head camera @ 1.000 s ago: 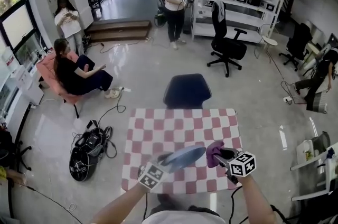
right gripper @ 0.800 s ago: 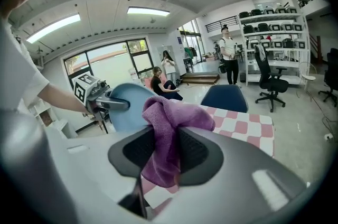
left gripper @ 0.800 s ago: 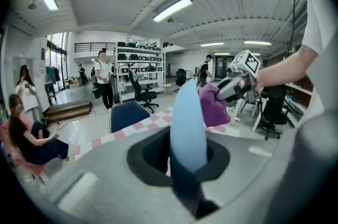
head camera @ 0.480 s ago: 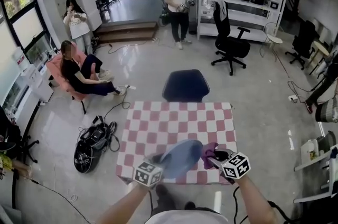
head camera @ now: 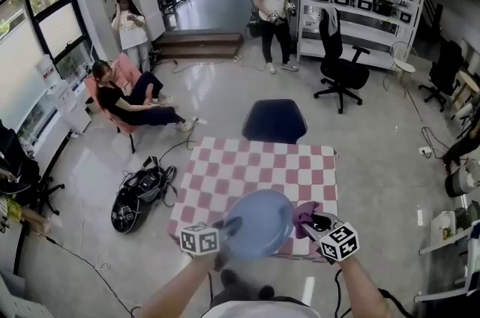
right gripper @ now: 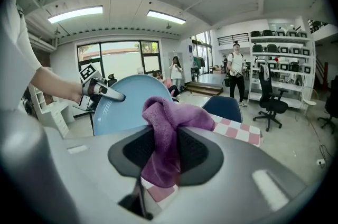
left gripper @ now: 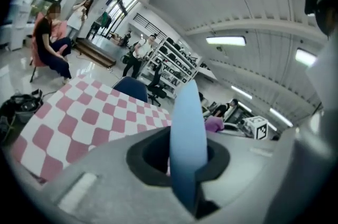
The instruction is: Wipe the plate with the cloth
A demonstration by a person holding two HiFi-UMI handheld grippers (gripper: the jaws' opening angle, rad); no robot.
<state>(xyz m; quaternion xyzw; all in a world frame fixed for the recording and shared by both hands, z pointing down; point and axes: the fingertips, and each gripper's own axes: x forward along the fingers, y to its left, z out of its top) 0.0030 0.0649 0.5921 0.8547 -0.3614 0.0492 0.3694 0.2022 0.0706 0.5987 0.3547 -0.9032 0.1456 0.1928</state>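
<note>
Head view: left gripper (head camera: 223, 236) clamps the tilted plate (head camera: 259, 223); right gripper (head camera: 312, 221) pinches the cloth (head camera: 304, 211) just beside it, over the table (head camera: 247, 172).

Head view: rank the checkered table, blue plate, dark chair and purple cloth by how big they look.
Largest: checkered table
Then blue plate and dark chair, too close to rank; the plate is held nearer the camera.
Smallest: purple cloth
</note>
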